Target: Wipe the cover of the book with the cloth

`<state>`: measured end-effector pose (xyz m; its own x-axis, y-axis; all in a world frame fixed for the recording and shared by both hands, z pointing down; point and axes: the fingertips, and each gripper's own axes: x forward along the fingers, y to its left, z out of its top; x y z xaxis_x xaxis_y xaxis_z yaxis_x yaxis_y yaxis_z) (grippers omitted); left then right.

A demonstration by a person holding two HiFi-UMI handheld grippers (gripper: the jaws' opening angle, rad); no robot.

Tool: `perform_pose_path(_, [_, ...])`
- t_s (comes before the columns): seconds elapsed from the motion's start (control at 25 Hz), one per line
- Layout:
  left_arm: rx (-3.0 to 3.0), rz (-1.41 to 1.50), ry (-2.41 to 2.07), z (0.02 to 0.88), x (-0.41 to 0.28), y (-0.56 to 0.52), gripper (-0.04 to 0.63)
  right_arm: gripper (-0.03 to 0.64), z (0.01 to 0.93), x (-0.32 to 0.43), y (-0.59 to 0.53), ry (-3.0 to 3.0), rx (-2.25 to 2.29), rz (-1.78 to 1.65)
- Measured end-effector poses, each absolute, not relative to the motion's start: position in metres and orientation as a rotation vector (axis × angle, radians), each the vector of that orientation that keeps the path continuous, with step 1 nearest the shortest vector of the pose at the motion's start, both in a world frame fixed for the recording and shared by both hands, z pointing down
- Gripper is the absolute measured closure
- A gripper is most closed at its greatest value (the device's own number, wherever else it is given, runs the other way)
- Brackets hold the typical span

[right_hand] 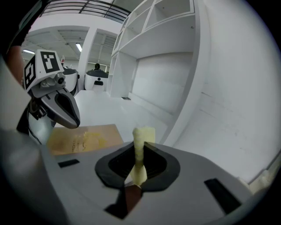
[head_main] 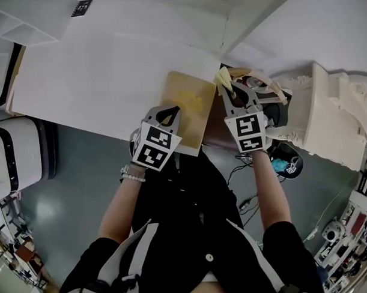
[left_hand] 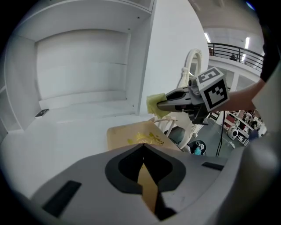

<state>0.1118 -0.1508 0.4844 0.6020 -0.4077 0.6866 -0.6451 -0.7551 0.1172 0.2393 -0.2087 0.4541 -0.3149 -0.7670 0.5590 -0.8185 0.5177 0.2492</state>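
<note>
A tan book (head_main: pixel 191 103) with a yellow design on its cover lies at the near edge of the white table (head_main: pixel 97 74), overhanging it. My left gripper (head_main: pixel 168 115) is shut on the book's near edge; in the left gripper view the cover (left_hand: pixel 134 134) runs out from between the closed jaws (left_hand: pixel 144 154). My right gripper (head_main: pixel 231 94) hovers just right of the book, shut on a folded yellow cloth (head_main: pixel 223 79). In the right gripper view, the cloth (right_hand: pixel 141 145) stands up between the jaws, with the book (right_hand: pixel 83 138) lower left.
White shelving (left_hand: pixel 83 66) rises behind the table. A white ornate piece of furniture (head_main: pixel 326 108) stands to the right, with cables and a teal item (head_main: pixel 280 165) on the grey floor below. White machines (head_main: pixel 15 155) stand at the left.
</note>
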Motion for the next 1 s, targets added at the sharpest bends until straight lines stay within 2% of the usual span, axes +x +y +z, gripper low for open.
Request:
perform_pose_path(0.52, [2.417, 0.967, -0.863, 0.517, 0.109, -0.155, 0.594, 0.581, 0.504, 0.231, -0.221, -2.086, 1.141, 0.129])
perform_pose_path(1.0, [2.437, 0.968, -0.825, 0.52, 0.11, -0.154, 0.594, 0.581, 0.51, 0.224, -0.201, -2.078, 1.122, 0.106])
